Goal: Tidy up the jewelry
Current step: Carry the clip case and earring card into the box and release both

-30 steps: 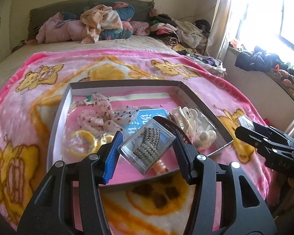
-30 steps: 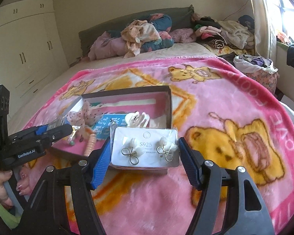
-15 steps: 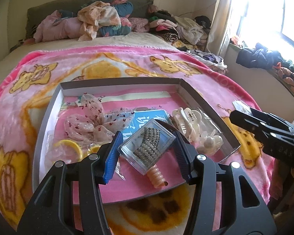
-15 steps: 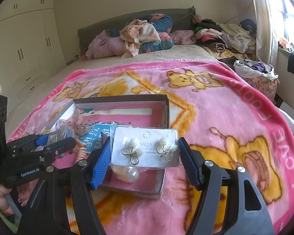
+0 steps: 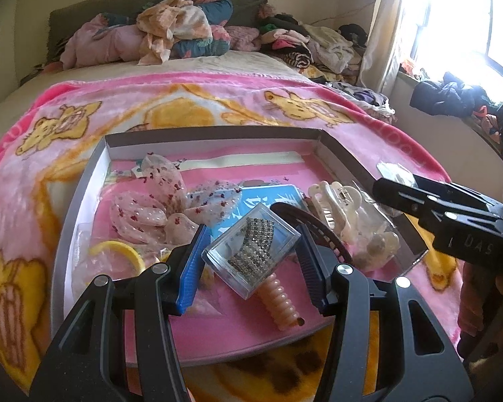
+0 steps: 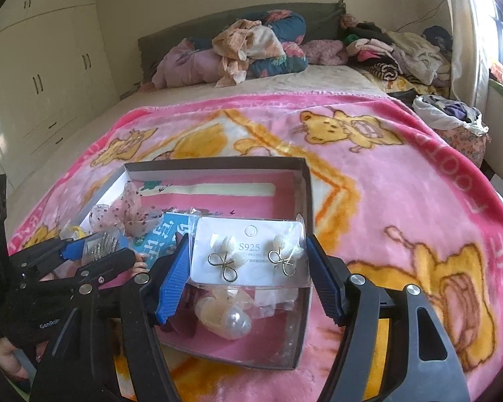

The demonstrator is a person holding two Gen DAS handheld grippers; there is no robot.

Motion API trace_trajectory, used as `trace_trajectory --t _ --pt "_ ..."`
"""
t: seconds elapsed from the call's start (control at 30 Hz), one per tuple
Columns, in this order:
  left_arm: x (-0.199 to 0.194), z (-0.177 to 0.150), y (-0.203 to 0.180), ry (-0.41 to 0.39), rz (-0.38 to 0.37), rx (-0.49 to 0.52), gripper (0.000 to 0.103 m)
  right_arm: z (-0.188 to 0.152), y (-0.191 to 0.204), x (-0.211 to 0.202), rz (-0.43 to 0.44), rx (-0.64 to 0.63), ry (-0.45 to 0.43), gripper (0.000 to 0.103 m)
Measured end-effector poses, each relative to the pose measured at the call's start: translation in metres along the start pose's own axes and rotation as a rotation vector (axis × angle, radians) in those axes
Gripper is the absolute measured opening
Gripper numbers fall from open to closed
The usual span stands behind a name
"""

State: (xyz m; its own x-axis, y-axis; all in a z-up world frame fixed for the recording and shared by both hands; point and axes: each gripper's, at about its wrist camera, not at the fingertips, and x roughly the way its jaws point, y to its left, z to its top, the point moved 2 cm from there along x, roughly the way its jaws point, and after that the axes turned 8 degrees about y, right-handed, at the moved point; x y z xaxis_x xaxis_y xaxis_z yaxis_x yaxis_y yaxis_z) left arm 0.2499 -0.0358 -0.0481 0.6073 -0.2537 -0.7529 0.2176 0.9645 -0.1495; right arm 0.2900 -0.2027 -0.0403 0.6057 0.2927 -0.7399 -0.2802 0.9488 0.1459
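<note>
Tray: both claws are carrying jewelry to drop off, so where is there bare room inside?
The tray's back strip is bare, beyond the scrunchie and blue card. A smaller gap lies beside the coil tie. The middle and right side are crowded.

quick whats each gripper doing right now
left gripper: closed on the clear box of rhinestone jewelry.
right gripper: closed on the earring card.
</note>
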Motion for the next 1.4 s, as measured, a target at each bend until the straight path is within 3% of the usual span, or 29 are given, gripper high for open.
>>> trace_trajectory --t 1.07,1.4 --pt "0.017 0.013 0.018 0.033 0.046 -0.012 0.044 -0.010 0.005 0.026 0.023 -0.027 0.088 0.068" --pt "0.019 0.013 0.019 0.038 0.047 -0.006 0.044 -0.016 0.001 0.010 0.037 -0.012 0.063 0.078"
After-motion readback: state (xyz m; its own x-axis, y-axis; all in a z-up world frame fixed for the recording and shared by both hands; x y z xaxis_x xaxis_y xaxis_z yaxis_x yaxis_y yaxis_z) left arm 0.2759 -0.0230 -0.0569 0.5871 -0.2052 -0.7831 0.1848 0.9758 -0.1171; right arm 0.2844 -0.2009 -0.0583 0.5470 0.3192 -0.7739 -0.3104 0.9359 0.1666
